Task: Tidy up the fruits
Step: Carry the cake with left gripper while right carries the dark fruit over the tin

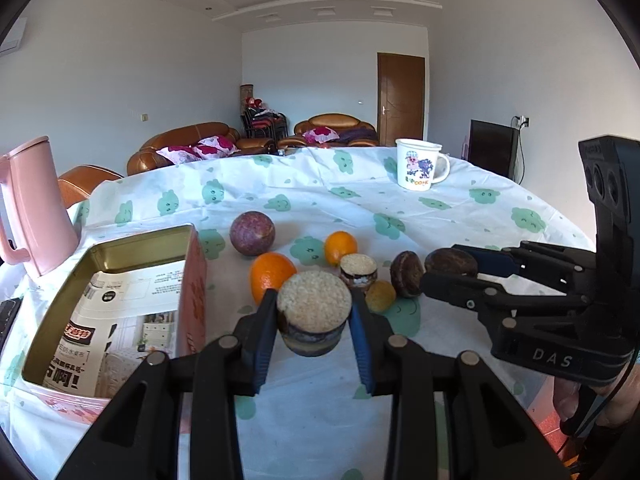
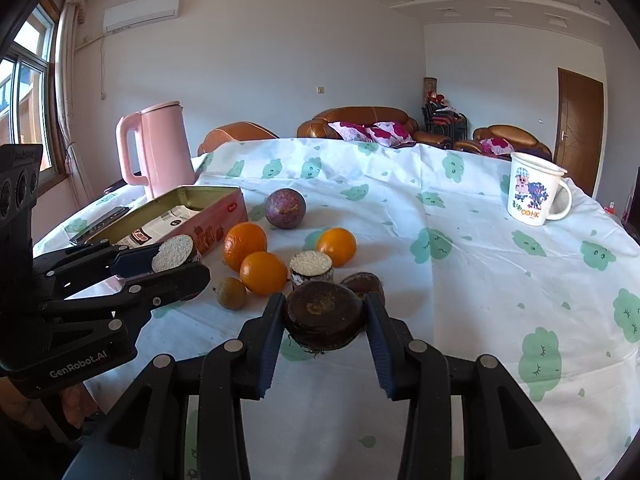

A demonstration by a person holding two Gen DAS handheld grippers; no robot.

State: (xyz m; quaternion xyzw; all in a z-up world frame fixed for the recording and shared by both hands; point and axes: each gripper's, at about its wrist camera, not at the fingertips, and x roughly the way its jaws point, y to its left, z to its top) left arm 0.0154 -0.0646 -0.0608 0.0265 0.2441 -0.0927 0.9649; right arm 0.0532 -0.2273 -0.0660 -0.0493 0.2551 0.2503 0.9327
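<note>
My left gripper (image 1: 314, 320) is shut on a round sesame-topped cake (image 1: 314, 306) and holds it above the cloth, right of the open pink tin (image 1: 100, 280). It also shows in the right wrist view (image 2: 176, 262). My right gripper (image 2: 325, 320) is shut on a dark brown round fruit (image 2: 324, 314); in the left wrist view it (image 1: 452, 270) is at the right. On the table lie a purple passion fruit (image 1: 252, 233), oranges (image 1: 272, 276) (image 1: 340, 247), a second sesame cake (image 1: 358, 270), a dark brown fruit (image 1: 407, 274) and a small yellowish fruit (image 1: 380, 296).
A pink kettle (image 1: 36, 204) stands behind the tin at the left. A white cartoon mug (image 1: 420, 164) stands at the far right of the table. The tin holds printed paper (image 1: 120, 308). A dark flat device (image 2: 100, 222) lies left of the tin. Sofas stand beyond the table.
</note>
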